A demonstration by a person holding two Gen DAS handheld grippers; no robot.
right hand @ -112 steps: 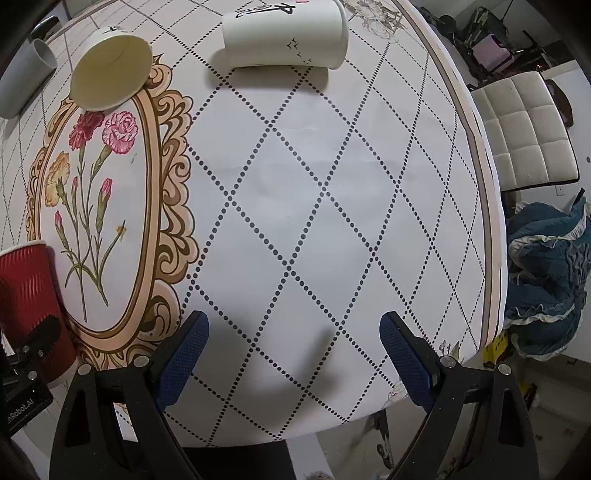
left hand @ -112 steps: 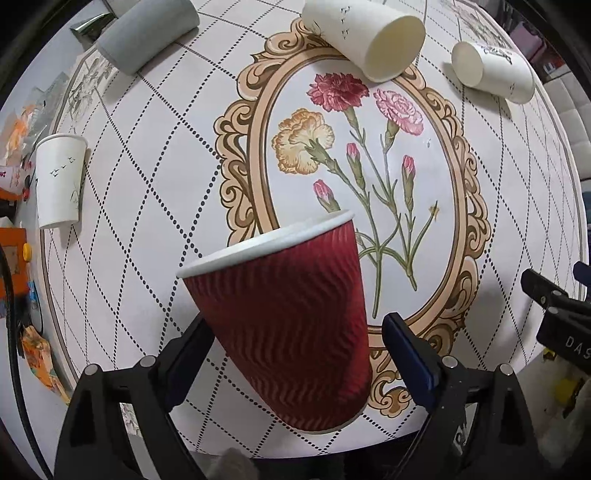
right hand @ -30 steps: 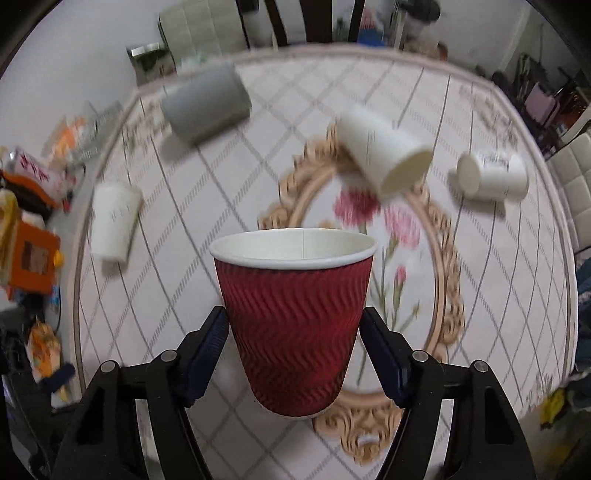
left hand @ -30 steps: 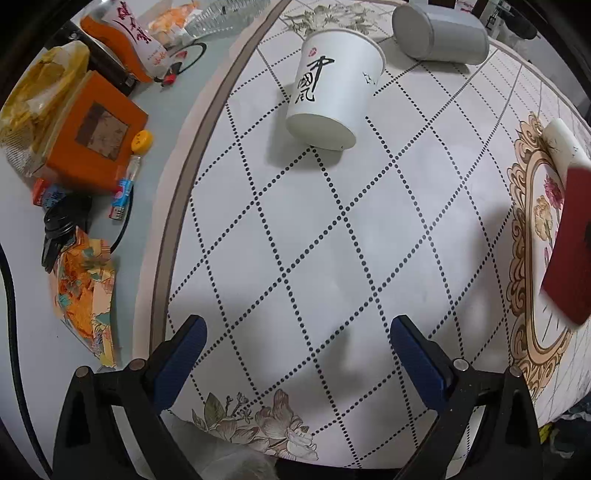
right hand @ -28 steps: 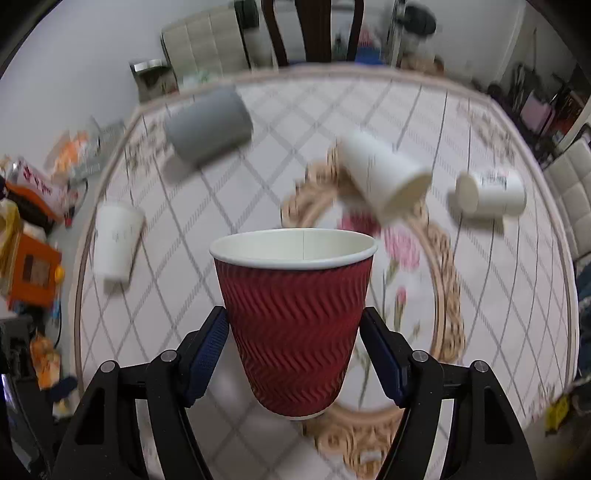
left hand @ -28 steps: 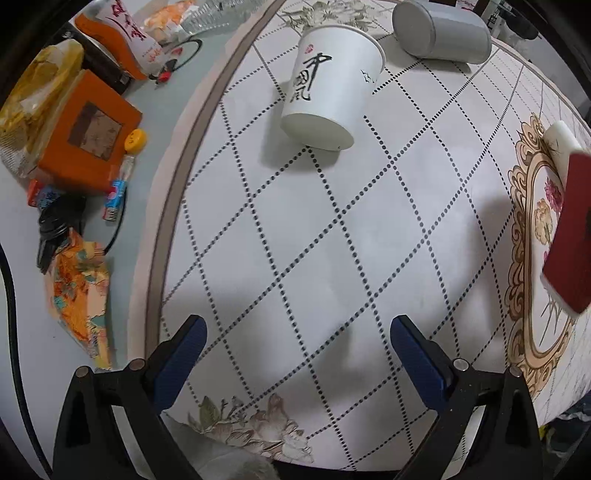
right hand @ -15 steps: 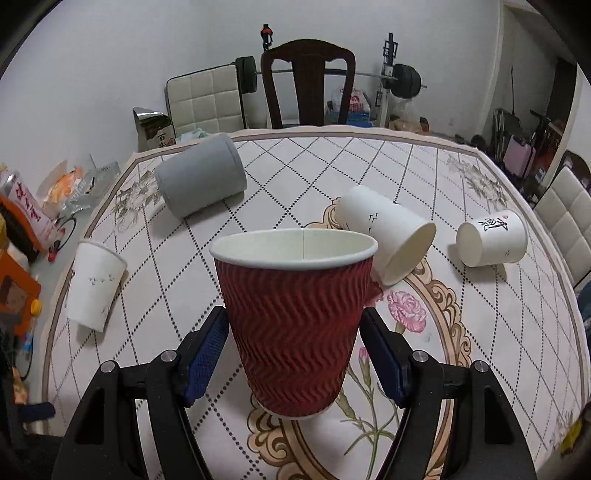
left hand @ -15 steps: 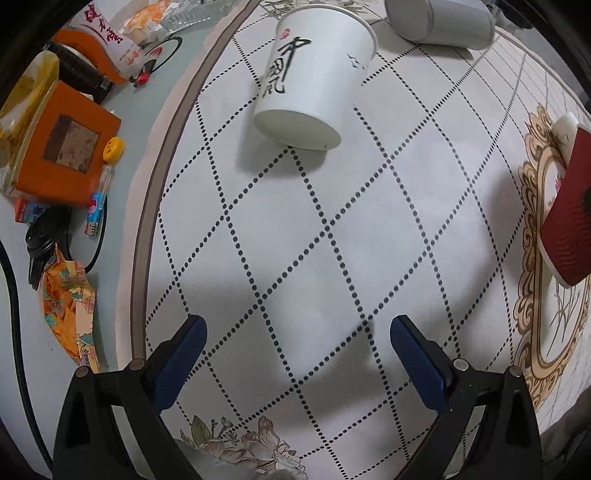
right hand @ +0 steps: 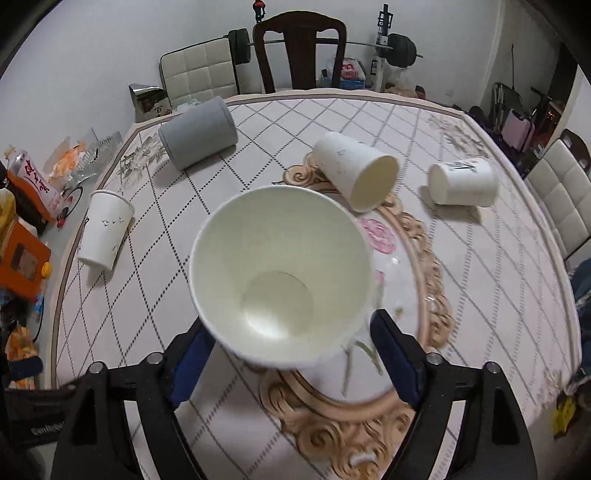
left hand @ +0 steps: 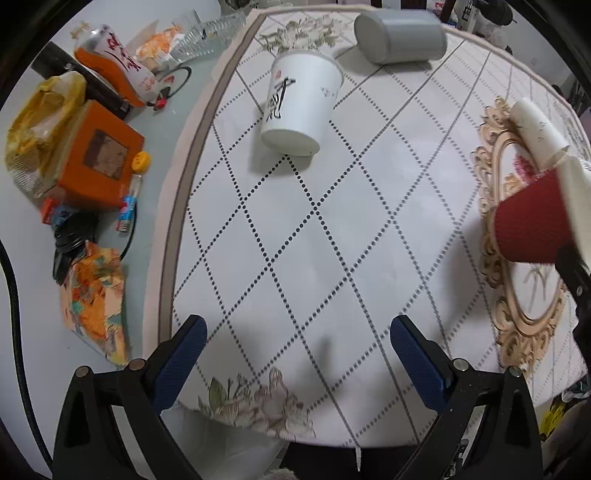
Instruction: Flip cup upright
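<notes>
Left wrist view: the left gripper (left hand: 295,343) hovers over the tabletop (left hand: 332,240) near its floral-printed edge, jaws spread wide with nothing between them. A white paper cup (left hand: 299,107) with black calligraphy lies on its side toward the far left edge, base facing the camera. A grey cup (left hand: 400,35) lies on its side beyond it. At the right of the view, the red ripple cup (left hand: 532,225) is over the ornate oval frame print (left hand: 517,317); whether it touches the cloth cannot be told. Clutter, including an orange box (left hand: 99,166), sits off the cloth to the left.

Right wrist view: the right gripper (right hand: 291,347) holds the red ripple cup (right hand: 280,277) between its blue pads (right hand: 393,354), jaws narrowed onto the cup wall. The cup mouth is tilted toward the camera, showing the white interior. Two more white cups (right hand: 356,170) (right hand: 463,181) lie on their sides beyond.
</notes>
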